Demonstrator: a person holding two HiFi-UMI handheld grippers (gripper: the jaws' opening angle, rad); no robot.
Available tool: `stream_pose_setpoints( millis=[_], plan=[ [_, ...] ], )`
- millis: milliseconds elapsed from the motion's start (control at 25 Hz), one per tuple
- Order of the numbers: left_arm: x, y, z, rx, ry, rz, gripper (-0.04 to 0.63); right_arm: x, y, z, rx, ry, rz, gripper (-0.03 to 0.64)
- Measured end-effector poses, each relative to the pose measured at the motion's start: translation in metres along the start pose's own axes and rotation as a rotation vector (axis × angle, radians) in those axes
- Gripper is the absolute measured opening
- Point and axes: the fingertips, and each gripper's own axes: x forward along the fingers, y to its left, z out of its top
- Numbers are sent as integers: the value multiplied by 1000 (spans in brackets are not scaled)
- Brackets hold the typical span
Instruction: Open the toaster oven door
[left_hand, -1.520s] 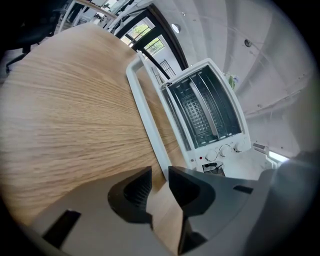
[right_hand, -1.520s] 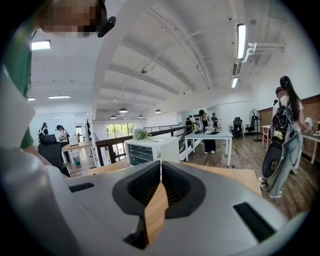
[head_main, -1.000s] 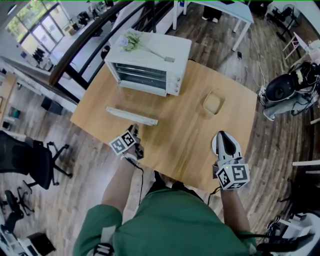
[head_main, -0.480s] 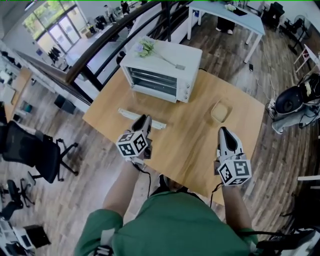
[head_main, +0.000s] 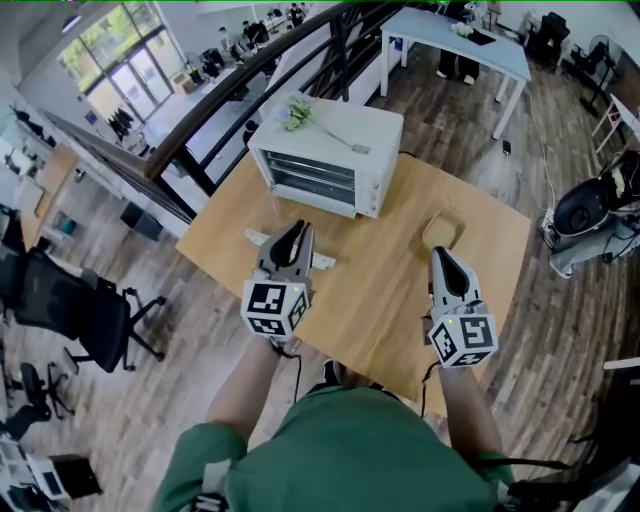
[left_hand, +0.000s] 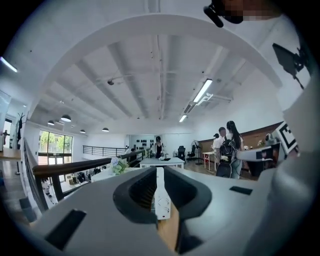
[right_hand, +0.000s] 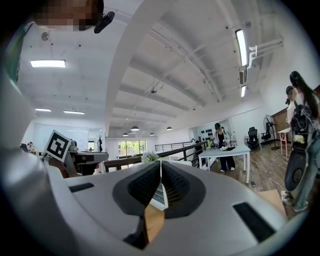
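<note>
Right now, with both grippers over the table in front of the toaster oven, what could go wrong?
1. The left gripper is shut, fingers together and empty, at the white bar in front of the toaster oven; it may shove the bar rather than grip it.
2. A jolt could tip the flowers off the oven's top.
3. The right gripper points at the small dish and could knock it.

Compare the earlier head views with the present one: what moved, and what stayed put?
The left gripper came forward from the near edge of the table toward the toaster oven; in the head view its tip now overlaps the front edge of the lowered door. Its claw shut, on nothing. The right gripper, shut, stayed over the table; oven, door and tan dish kept their places.
</note>
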Motion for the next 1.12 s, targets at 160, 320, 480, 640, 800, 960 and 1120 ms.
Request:
stream_pose_setpoints(
  millis=[160,320,480,640,800,960,1120],
  plan=[
    [-8,-14,34,3,-63,-21,60,0,0,9,-5,-11,6,28],
    [-14,-21,48,24,-85,-30,60,1,5,16,-28,-17,18,28],
    [-16,-19,44,33,-81,-17,60,2,8,18,-58,-21,24,28],
    [-19,-17,43,39,-82,-7,60,2,8,22,-80,-31,25,28],
    [-22,-17,47,31,-89,-2,60,3,9,28,-91,-41,29,28],
    [-21,-17,47,29,-95,-1,60,5,11,31,-102,-49,33,28],
    [-20,-15,45,32,-92,2,60,6,13,32,-107,-52,40,28]
  ],
)
